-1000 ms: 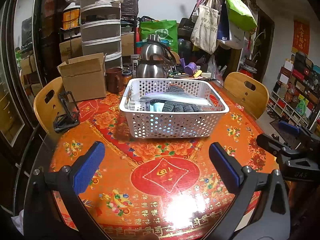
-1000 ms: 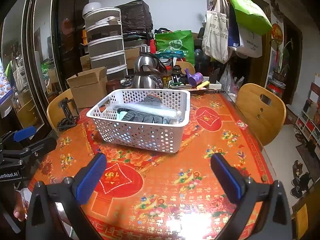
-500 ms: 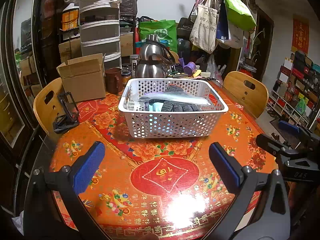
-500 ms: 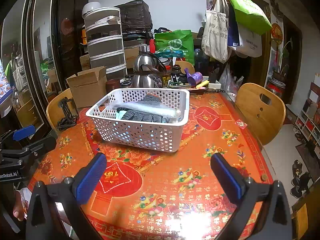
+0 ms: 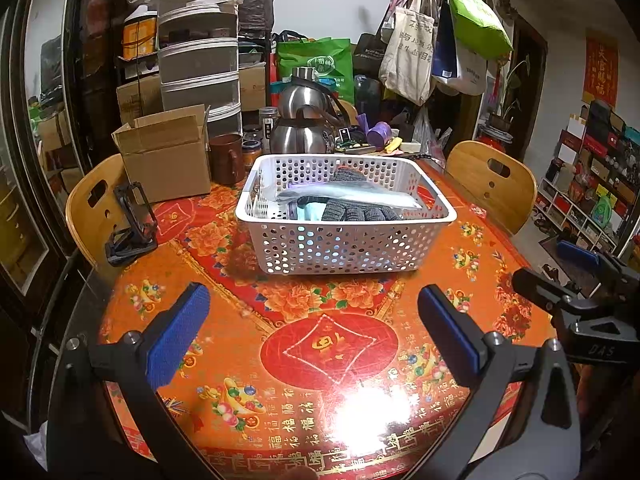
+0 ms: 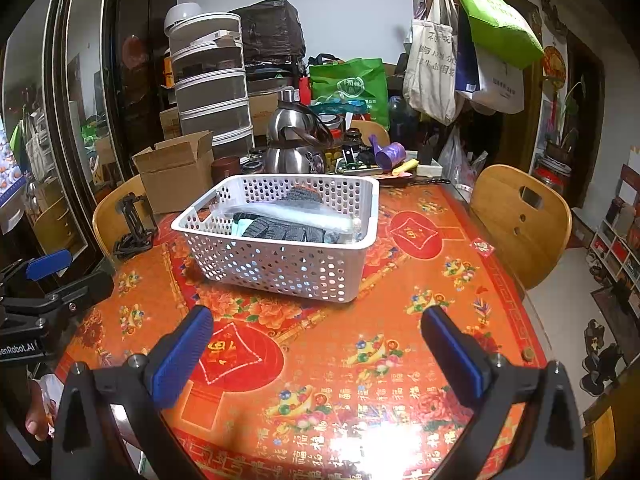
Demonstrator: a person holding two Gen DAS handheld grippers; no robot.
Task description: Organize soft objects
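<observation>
A round table (image 5: 328, 356) with a glossy orange and red patterned top fills the near ground in both views. Its near half is bare cloth from the white basket (image 5: 344, 244) to the near edge; the right edge curves off beside a wooden chair (image 6: 520, 220), and another chair (image 5: 94, 208) stands at the left edge. The far side is crowded: a cardboard box (image 5: 168, 156), a brown mug (image 5: 226, 158), a steel kettle (image 5: 302, 128) and small clutter stand just behind the basket. A black folding stand (image 5: 132, 220) rests at the left edge, well apart from the basket.

The left gripper (image 5: 312, 332) hangs over the near part of the table with its blue pads (image 5: 178, 334) spread wide, grasping nothing and touching nothing. The right gripper (image 6: 316, 344) is likewise spread wide and empty above the cloth, near the basket's right front corner. Each gripper shows at the margin of the other's view, well apart.

The basket stands in the middle of the table, its long axis running left to right in the left view. Inside lie dark knitted gloves (image 5: 356, 212), fingers toward the right, a clear plastic packet (image 5: 352, 196) lying along the same axis, and a pale blue cloth (image 5: 314, 213) tucked beside the gloves
</observation>
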